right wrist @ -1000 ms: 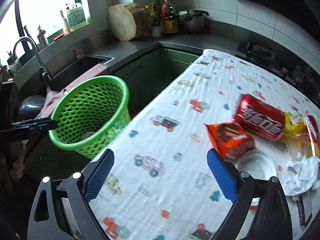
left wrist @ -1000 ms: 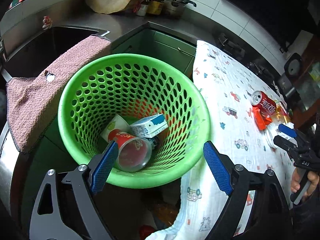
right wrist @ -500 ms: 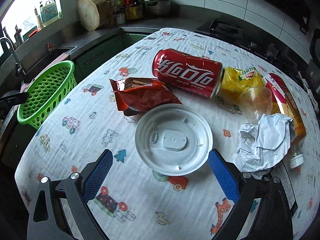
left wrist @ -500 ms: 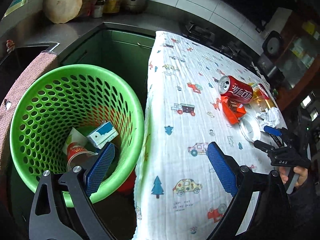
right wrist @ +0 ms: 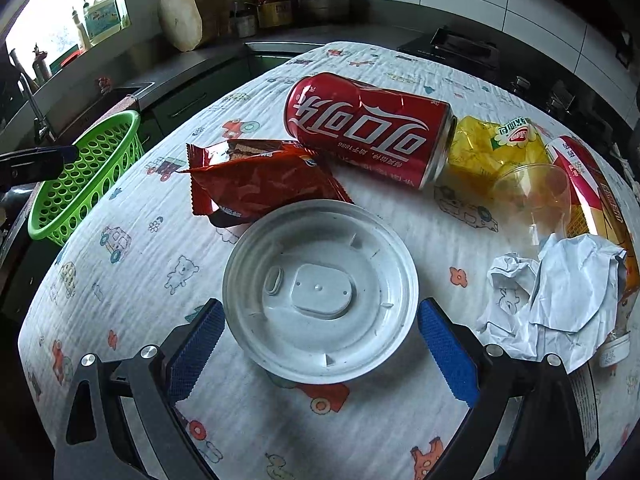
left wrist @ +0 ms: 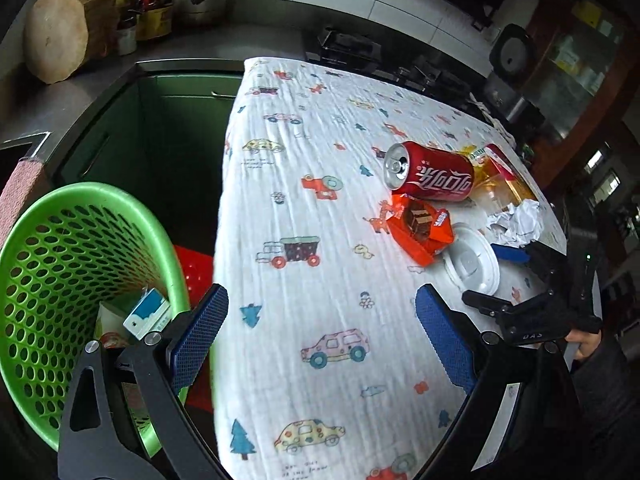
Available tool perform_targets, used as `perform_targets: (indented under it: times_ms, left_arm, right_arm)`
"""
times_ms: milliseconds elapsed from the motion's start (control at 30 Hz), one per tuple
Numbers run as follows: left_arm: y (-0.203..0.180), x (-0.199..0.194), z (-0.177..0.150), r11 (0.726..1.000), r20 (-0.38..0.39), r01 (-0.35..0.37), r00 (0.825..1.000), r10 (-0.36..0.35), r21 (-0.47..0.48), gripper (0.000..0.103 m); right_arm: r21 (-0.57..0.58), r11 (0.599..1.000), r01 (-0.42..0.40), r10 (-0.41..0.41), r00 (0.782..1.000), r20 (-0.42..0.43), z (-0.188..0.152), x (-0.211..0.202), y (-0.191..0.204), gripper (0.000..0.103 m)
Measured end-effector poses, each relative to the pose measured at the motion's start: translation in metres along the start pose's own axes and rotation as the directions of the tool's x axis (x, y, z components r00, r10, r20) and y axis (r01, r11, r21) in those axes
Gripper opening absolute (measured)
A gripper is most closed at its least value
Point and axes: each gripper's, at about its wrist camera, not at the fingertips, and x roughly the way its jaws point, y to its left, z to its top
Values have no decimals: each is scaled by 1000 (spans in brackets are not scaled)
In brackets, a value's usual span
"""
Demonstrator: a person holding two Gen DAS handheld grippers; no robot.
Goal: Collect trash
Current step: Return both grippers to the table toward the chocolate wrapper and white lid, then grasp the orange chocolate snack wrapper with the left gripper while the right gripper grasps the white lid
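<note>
**Right wrist view: gripper spread around a white lid, basket waiting at the left**

Right wrist view showed the right gripper (right wrist: pixel 318 340) released, its blue pads standing on either side of the white plastic lid (right wrist: pixel 320 300) without pressing on it. The lid lay underside up on the tabletop (right wrist: pixel 132 280), at the lower centre of the frame. Just above it, touching its upper-left rim, sat an orange-red snack wrapper (right wrist: pixel 256 184). Above that lay a red cola can (right wrist: pixel 368 128) on its side. To the right of the can were a yellow packet (right wrist: pixel 492 148) and a clear plastic cup (right wrist: pixel 532 196) on its side, with crumpled white paper (right wrist: pixel 560 300) below the cup at the right edge. The green basket (right wrist: pixel 86 184) stood off the tabletop at the far left.

In the left wrist view, the left gripper (left wrist: pixel 320 340) was released with nothing between its pads, its jaws having just been opening, and hung over the tabletop's cloth near its left edge. The basket filled the lower left, holding a small blue-and-white carton (left wrist: pixel 146 314) and other litter.
</note>
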Motion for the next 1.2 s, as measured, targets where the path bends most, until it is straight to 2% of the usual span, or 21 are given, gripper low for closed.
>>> perform_targets:
  times_ms: [300, 500, 667, 767, 1000, 1167, 1200]
  left_arm:
    - [-52, 40, 31, 984, -42, 121, 992, -117, 127, 95]
    - [-70, 61, 41, 974, -72, 155, 987, -145, 167, 95]
    - [-77, 77, 48, 962, -106, 198, 978, -181, 188, 95]
    - [-81, 88, 50, 959, -124, 194, 977, -171, 207, 95]
    - [-85, 114, 50, 957, -171, 196, 972, -161, 215, 95]
    - [-90, 124, 49, 957, -164, 186, 975, -152, 221, 93]
    - [-92, 125, 48, 956, -161, 180, 976, -145, 232, 90]
  right_arm:
    - [-29, 999, -14, 14, 1000, 5, 1, 7, -5, 94]
    - [-73, 997, -5, 6, 1000, 13, 0, 9, 0, 95]
    - [-61, 998, -3, 5, 1000, 28, 0, 9, 0, 94]
    - [-64, 998, 3, -1, 999, 35, -2, 7, 1, 90]
    - [-70, 997, 14, -12, 1000, 27, -16, -5, -4, 90]
    - [-59, 998, 33, -32, 999, 21, -26, -15, -10, 90]
    - [-56, 998, 34, -33, 999, 21, -28, -16, -11, 90]
